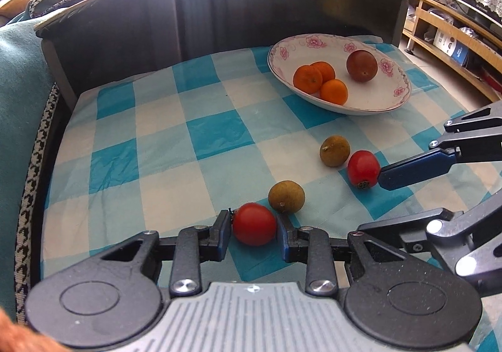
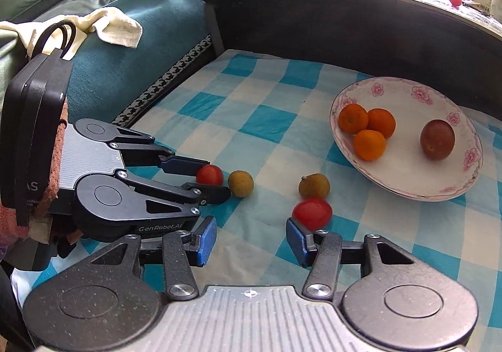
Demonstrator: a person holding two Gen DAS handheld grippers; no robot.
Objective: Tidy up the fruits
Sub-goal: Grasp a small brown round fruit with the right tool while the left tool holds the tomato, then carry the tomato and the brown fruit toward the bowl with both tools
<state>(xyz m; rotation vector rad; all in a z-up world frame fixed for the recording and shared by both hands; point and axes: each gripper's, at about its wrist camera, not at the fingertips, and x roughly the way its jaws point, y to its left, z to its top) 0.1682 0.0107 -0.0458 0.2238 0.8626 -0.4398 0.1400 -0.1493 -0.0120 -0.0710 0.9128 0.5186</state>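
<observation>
A white flowered plate (image 1: 373,104) (image 2: 404,182) holds three oranges (image 1: 309,79) (image 2: 370,140) and a dark red plum (image 1: 361,65) (image 2: 437,139). On the checked cloth lie two red tomatoes and two brown-green fruits (image 1: 286,197) (image 1: 334,151) (image 2: 240,183) (image 2: 313,186). My left gripper (image 1: 254,228) (image 2: 210,180) is shut on one tomato (image 1: 254,223) (image 2: 209,175), which rests on the cloth. My right gripper (image 2: 251,237) is open; its right pad touches the other tomato (image 2: 312,212) (image 1: 363,168).
A dark raised board (image 1: 219,7) walls the back of the table. A teal sofa (image 2: 131,48) with a white cloth (image 2: 116,27) lies to the left. Wooden shelves (image 1: 455,48) stand on the right.
</observation>
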